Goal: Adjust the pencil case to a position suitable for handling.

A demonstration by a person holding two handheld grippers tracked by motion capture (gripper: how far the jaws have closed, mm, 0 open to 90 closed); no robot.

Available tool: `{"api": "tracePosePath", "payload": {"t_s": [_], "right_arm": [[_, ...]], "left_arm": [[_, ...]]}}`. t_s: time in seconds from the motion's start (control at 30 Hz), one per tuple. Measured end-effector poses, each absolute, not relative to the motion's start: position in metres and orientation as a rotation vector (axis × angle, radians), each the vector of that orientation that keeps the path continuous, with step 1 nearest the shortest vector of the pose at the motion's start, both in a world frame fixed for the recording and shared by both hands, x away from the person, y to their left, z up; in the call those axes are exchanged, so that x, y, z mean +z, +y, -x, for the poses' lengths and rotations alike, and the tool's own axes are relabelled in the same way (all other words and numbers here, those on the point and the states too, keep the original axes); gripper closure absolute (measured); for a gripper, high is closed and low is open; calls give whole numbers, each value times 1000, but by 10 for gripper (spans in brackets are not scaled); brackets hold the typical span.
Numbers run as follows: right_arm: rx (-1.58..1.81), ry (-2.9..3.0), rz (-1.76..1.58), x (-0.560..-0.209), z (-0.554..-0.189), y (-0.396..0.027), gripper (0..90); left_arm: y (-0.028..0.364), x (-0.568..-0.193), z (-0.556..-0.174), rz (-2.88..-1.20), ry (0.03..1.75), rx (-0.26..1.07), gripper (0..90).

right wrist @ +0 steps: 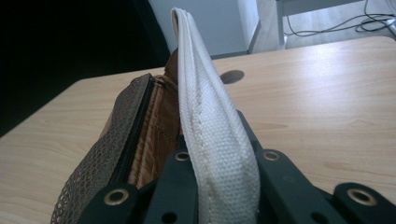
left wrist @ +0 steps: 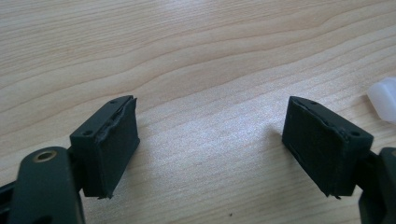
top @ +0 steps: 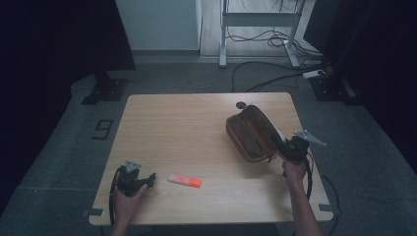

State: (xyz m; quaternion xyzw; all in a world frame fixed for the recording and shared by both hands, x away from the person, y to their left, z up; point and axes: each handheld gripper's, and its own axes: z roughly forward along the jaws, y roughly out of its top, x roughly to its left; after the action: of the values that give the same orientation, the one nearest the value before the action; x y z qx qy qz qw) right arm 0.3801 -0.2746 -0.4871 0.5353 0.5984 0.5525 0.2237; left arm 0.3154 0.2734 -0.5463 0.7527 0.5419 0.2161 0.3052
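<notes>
High view, brown pouch (top: 250,132) open on the table (top: 196,123) right side, right gripper (top: 287,146) at its near end, left gripper (top: 140,181) near an orange-capped marker (top: 184,180) — left gripper view, jaws spread over bare wood — right gripper view, jaws pinching the pouch's white strap (right wrist: 219,140).

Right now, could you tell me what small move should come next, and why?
Probably close the left gripper on the marker: its jaws stand open over bare table with the marker just beside them, while the right gripper is already shut on the pouch's white edge, holding the brown pouch open.
</notes>
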Motion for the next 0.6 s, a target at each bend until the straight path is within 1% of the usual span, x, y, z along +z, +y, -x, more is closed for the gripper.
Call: {"api": "tracePosePath", "payload": {"t_s": [0.23,0.6], "right_arm": [[1565,1655,-1425,-478,-375,-274,825],[1606,1707,-1349,-474,-372,-264,825]], "left_arm": [[273,-546,-315,-1992,1435,572,183],[273,-546,-315,-1993,1435,572,183]]}}
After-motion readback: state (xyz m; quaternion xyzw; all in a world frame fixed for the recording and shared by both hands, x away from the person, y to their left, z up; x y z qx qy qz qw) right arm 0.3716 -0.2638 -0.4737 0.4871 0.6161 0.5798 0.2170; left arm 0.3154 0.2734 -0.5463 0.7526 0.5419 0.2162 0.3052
